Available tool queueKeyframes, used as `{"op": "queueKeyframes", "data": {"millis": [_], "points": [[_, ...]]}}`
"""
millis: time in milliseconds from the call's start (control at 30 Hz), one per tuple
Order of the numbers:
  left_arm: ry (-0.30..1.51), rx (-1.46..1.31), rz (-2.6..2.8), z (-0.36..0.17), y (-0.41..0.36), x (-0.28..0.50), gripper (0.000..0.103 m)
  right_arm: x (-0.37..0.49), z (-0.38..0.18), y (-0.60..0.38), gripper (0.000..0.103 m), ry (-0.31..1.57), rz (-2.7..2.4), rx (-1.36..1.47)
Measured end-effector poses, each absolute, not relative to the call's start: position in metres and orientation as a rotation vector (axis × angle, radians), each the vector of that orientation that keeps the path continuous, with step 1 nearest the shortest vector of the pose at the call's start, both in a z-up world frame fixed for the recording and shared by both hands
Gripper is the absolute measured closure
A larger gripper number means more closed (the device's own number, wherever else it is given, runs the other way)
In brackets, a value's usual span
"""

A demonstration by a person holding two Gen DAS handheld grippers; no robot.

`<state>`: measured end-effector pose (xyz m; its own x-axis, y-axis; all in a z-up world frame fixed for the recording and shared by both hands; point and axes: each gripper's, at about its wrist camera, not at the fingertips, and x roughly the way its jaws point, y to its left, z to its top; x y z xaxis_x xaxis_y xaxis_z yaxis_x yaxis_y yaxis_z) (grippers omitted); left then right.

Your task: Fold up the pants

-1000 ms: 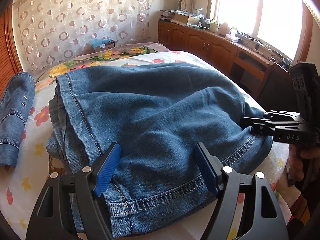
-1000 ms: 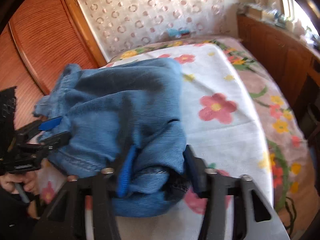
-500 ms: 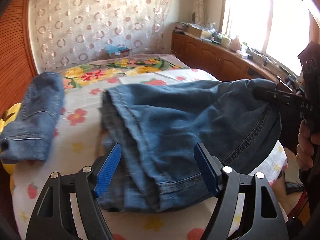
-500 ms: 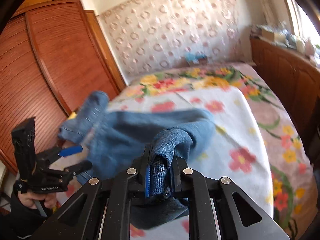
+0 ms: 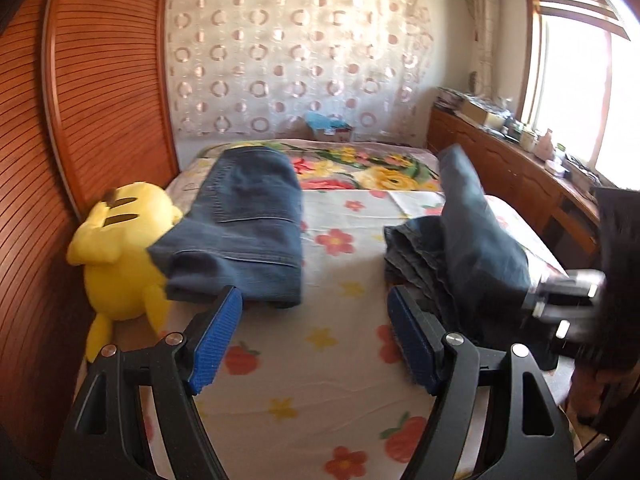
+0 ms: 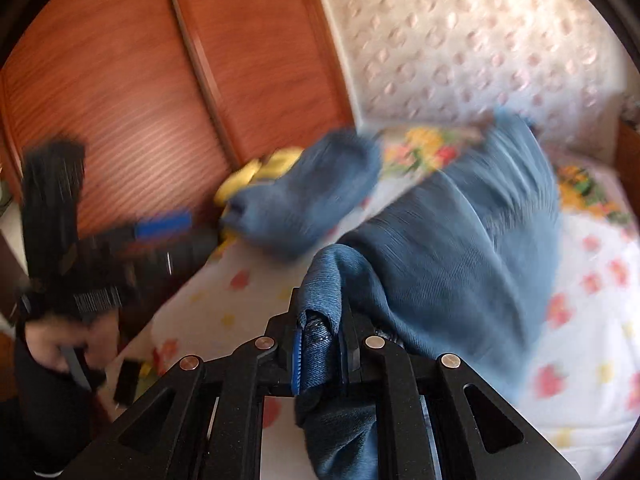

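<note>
Blue jeans (image 5: pixel 472 240) hang and drag over the right side of the flowered bed (image 5: pixel 304 360). My right gripper (image 6: pixel 320 344) is shut on a fold of these jeans (image 6: pixel 452 264) and holds them up; it shows blurred at the right edge of the left wrist view (image 5: pixel 560 296). My left gripper (image 5: pixel 316 324) is open and empty, low over the bed's near part, apart from the jeans. It also shows blurred at the left of the right wrist view (image 6: pixel 160 232).
A second pair of folded jeans (image 5: pixel 244 232) lies at the bed's left, against a yellow plush toy (image 5: pixel 120 248). A wooden wardrobe (image 5: pixel 80 128) runs along the left. A wooden sideboard (image 5: pixel 512 168) under the window stands on the right.
My left gripper has let go of the jeans and swung left, away from them. My right gripper has shut on the jeans and lifted them to the right.
</note>
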<state>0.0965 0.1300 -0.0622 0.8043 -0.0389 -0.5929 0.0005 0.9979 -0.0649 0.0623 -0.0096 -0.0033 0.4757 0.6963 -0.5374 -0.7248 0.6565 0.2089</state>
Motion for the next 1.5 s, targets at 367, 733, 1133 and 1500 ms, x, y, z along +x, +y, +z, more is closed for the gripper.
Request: {"op": "queueKeyframes", "data": {"millis": [367, 733, 1133, 1500], "points": [[0.632, -0.05, -0.054, -0.064, 0.12, 0.106, 0.027, 0.052, -0.014, -0.016, 0.074, 0.682, 0.89, -0.045], [0.645, -0.014, -0.136, -0.066, 0.08, 0.117, 0.027, 0.023, 0.027, -0.076, 0.059, 0.525, 0.721, -0.076], [0.794, 0.036, -0.213, -0.122, 0.049, 0.122, 0.027, 0.129, 0.0, -0.061, 0.058, 0.66, 0.64, -0.08], [0.822, 0.011, -0.202, -0.148, 0.055, 0.114, 0.027, 0.187, -0.017, -0.037, 0.056, 0.724, 0.625, -0.112]]}}
